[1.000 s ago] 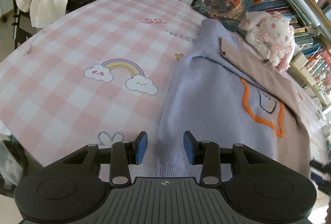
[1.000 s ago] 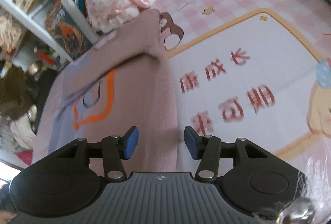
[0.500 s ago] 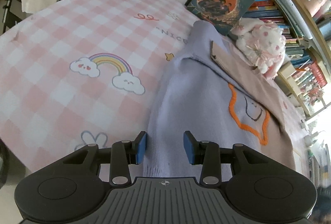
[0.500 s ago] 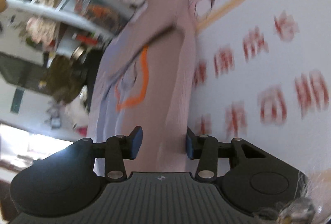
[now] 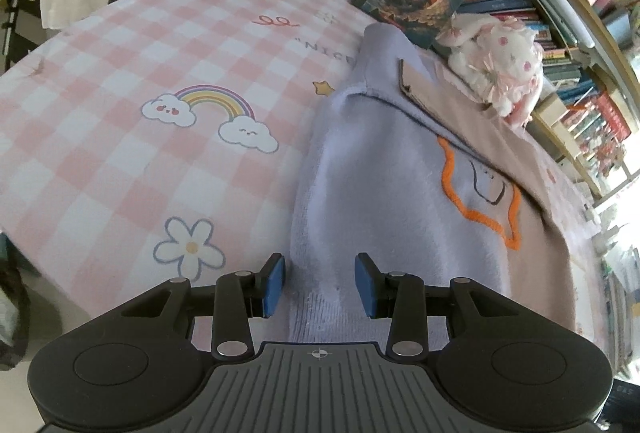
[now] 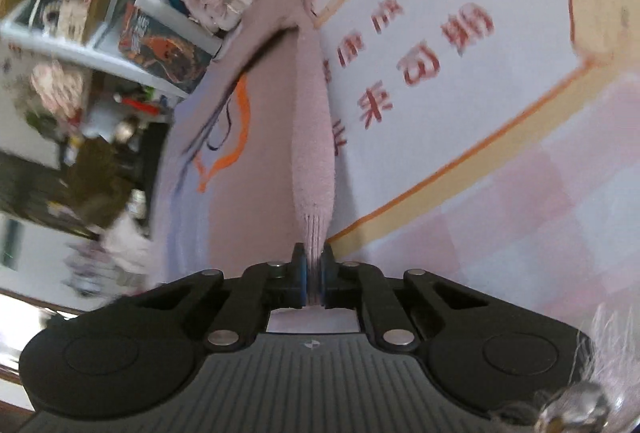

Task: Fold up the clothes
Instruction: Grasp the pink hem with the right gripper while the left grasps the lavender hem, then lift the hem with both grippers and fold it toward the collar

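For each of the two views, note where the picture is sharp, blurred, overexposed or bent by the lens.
Left wrist view: sharp on the sweater and left gripper; bookshelf rails bowed by fisheye; right edge blown out. Right wrist view: right gripper crisp, the sweater, bedsheet lettering and shelves motion-smeared.

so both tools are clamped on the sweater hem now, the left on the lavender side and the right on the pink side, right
Not both. The left wrist view shows the left tool open, its pads either side of the sweater hem's lavender side, not clamped. The right tool is clamped on the pink side.
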A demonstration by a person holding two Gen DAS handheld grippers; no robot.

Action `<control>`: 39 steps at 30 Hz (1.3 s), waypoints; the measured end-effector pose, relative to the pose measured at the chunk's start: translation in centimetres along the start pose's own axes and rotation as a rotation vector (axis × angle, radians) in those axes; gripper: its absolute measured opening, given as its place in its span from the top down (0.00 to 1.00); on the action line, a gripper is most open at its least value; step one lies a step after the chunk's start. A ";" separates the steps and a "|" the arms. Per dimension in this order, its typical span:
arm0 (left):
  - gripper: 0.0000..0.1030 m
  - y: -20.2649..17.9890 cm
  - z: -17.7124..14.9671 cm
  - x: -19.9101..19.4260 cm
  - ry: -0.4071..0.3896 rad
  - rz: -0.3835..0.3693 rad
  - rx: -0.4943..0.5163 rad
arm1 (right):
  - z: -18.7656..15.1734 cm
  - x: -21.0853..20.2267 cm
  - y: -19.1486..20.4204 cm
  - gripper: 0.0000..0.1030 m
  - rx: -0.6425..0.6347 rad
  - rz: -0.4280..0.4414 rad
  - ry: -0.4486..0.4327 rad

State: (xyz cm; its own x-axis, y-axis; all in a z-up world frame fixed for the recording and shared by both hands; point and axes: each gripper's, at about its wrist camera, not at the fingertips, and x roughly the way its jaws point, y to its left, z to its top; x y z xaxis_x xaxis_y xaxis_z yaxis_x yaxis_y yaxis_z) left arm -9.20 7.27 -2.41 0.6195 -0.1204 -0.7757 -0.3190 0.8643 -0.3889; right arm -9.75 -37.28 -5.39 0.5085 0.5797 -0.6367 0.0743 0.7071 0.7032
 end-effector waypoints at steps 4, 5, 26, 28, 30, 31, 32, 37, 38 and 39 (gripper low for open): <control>0.68 -0.8 -0.3 -0.1 0.028 0.017 0.024 | -0.7 0.2 1.8 0.94 -0.125 -0.082 -0.020; 0.72 -0.7 -0.3 -0.1 0.038 0.019 0.021 | -0.7 0.2 1.8 0.94 -0.126 -0.088 -0.022; 0.89 1.8 -1.5 0.5 0.097 -0.161 -0.170 | -2.0 0.7 4.0 0.94 -0.164 -0.229 -0.084; 0.90 2.2 -1.6 0.5 0.099 -0.172 -0.183 | -2.1 0.7 4.0 0.94 -0.154 -0.232 -0.090; 0.95 2.4 -1.6 0.5 0.101 -0.178 -0.181 | -2.1 0.7 4.0 0.94 -0.150 -0.237 -0.096; 0.96 2.3 -1.6 0.5 0.101 -0.179 -0.167 | -2.2 0.7 4.1 0.94 -0.153 -0.241 -0.096; 0.96 2.1 -1.6 0.5 0.101 -0.178 -0.149 | -2.2 0.7 4.1 0.94 -0.155 -0.245 -0.096; 0.96 2.4 -1.7 -0.3 0.117 -0.187 -0.122 | -2.3 0.1 4.0 0.95 -0.088 -0.257 -0.098; 0.96 2.6 -1.9 -0.6 0.120 -0.198 -0.122 | -2.5 -0.3 3.9 0.95 -0.078 -0.252 -0.102; 0.96 2.8 -2.1 -1.0 0.125 -0.209 -0.123 | -2.8 -0.7 3.9 0.95 -0.070 -0.247 -0.107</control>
State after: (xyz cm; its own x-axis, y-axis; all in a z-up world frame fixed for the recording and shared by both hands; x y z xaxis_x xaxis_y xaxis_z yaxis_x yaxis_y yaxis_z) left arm -12.17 8.77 -3.76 0.5905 -0.3561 -0.7242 -0.2825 0.7494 -0.5988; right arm -12.20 -33.81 -3.04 0.5705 0.3426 -0.7464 0.1496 0.8503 0.5046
